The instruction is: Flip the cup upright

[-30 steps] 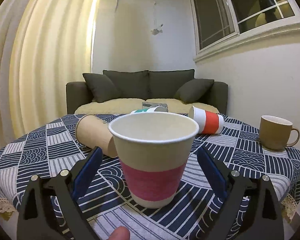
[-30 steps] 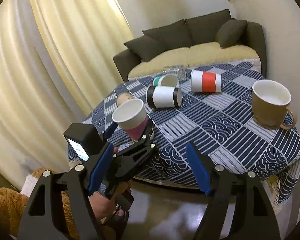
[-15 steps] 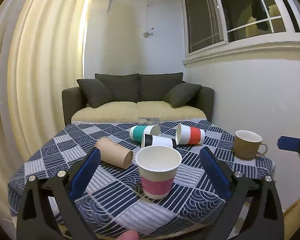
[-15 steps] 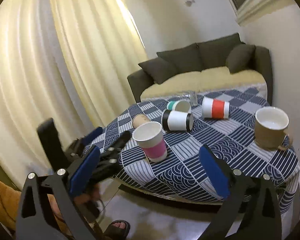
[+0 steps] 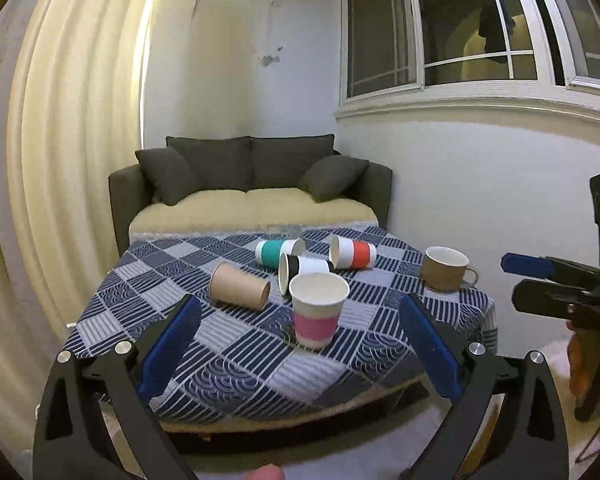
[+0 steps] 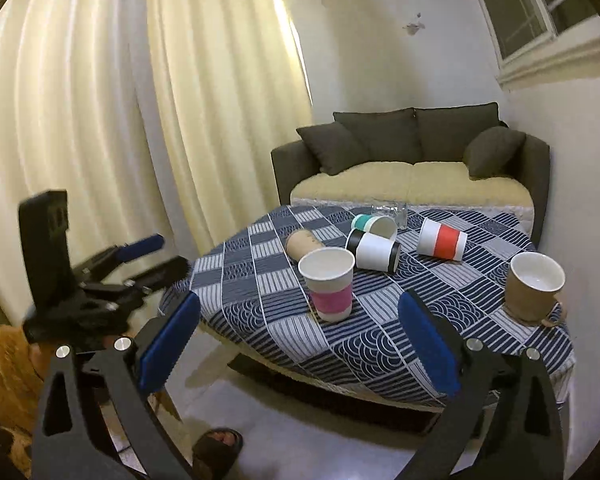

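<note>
You are holding your left gripper (image 5: pixel 300 344) wide open with nothing in it, back from the near edge of the bench (image 5: pixel 236 360). Your right gripper (image 6: pixel 300 344) is also gaping wide and holding nothing, off to the side of the bench. The pink cup (image 5: pixel 318 309) is standing upright on the checked blue cloth (image 5: pixel 148 276), mouth up, near the front of the bench, and neither gripper is touching it. Just behind it, a black and white cup (image 5: pixel 304 269) is lying on its side. A green cup (image 5: pixel 280 251) and a red cup (image 5: pixel 353 253) are lying on their sides a bit farther back. A brown cup (image 5: pixel 239 289) is lying on its side to the left of the pink cup. A tan mug (image 5: pixel 446 274) is sitting upright near the right edge, well apart from the cups. A dark sofa (image 5: pixel 250 176) is sitting behind the bench, and a pale curtain (image 5: pixel 72 152) is hanging on the left.
</note>
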